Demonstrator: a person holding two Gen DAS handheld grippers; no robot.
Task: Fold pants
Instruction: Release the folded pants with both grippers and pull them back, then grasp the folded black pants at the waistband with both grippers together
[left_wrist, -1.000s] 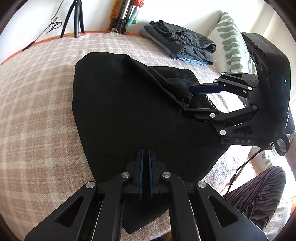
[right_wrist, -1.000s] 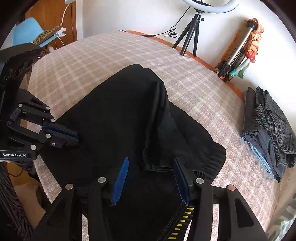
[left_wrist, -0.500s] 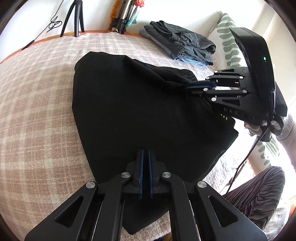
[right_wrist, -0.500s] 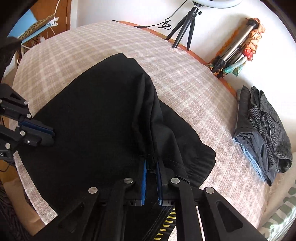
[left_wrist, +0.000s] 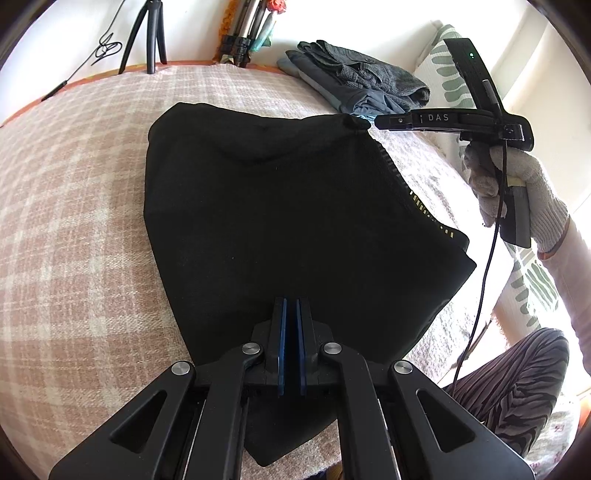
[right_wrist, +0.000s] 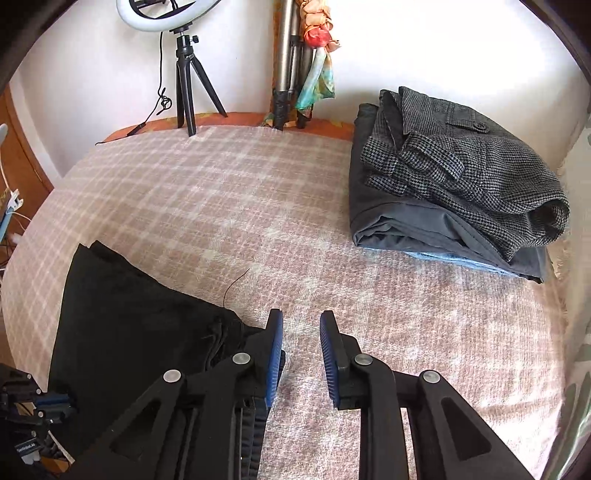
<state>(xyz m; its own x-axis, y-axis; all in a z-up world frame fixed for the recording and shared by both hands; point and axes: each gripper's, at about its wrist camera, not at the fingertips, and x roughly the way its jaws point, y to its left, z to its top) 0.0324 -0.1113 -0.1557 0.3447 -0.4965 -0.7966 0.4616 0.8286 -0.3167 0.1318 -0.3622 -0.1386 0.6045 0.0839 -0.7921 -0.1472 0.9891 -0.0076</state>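
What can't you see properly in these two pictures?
- Left gripper, left wrist view: whether its nearly closed pads pinch the black pants; black on black hides it.
- Pants' near end, left wrist view: hidden under the gripper body.
- Folded clothes pile, right wrist view: the light blue garment at the bottom is mostly covered.
- Ring light, right wrist view: cut off by the top edge.
- Right gripper: open, holding nothing.
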